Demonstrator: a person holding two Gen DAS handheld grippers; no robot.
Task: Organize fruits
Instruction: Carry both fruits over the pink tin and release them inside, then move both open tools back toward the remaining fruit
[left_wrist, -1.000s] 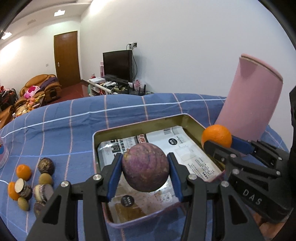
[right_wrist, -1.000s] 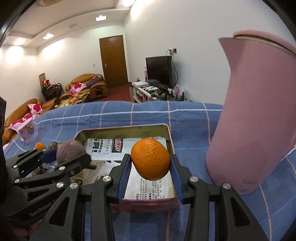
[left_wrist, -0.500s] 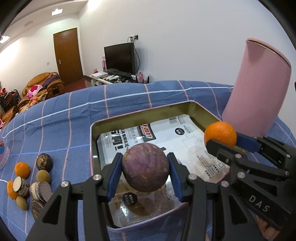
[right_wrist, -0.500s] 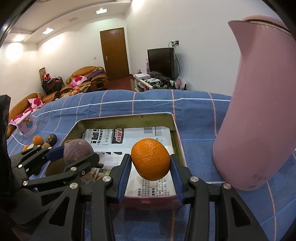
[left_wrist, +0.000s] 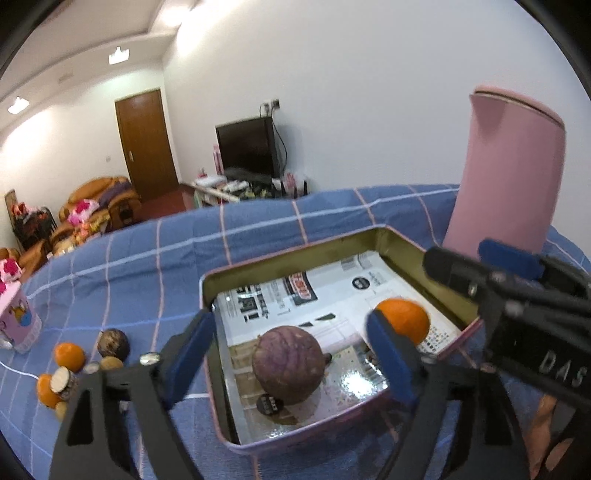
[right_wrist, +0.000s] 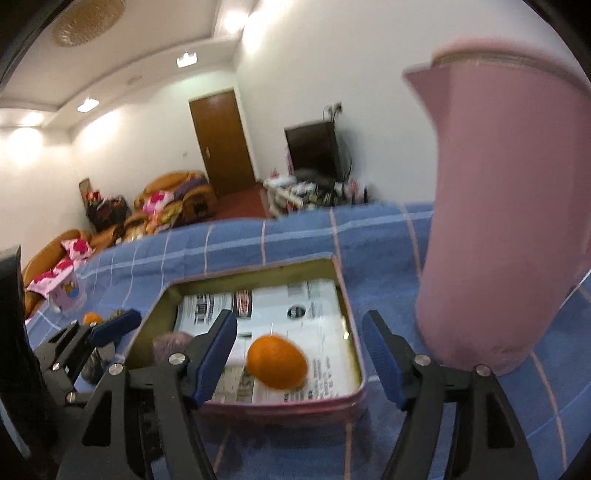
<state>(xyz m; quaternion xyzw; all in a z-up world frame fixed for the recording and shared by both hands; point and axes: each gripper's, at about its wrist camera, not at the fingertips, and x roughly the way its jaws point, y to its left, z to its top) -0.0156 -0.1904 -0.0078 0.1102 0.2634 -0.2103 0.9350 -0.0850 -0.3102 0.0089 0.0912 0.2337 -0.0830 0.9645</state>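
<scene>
Release step of the fruit sorting, judged complete for two pieces. Left gripper (left_wrist: 291, 343) spread wide, holding nothing; purple passion fruit (left_wrist: 287, 365) between and just below its fingers, clear of both pads, resting on the printed liner near the front wall of the tin tray (left_wrist: 291, 254). Right gripper (right_wrist: 299, 350) likewise spread wide and empty; orange (right_wrist: 277, 362) between its fingers but nearer the left one, apart from both pads, blurred, so whether settled or rolling cannot be told. Same orange (left_wrist: 404, 321) in the left wrist view just beyond the right-hand finger of the left gripper, partly hidden by it. Both fruits inside the tray, near each other but apart. Pink kettle (right_wrist: 509, 221) upright on the blue checked cloth (right_wrist: 388, 236), just outside the right finger of the right gripper. Remaining loose fruit (left_wrist: 77, 362), oranges and darker pieces, clustered on the cloth well outside the left finger of the left gripper, close to a pink carton (left_wrist: 16, 321). Next move, as a judgement: withdrawal of both grippers upward, clear of the tray walls, with fingers kept apart to avoid nudging either fruit; then travel of the left gripper toward the cluster, alignment over one piece only, closure on its widest part. Risk: crowding in the cluster, neighbours easily knocked.
</scene>
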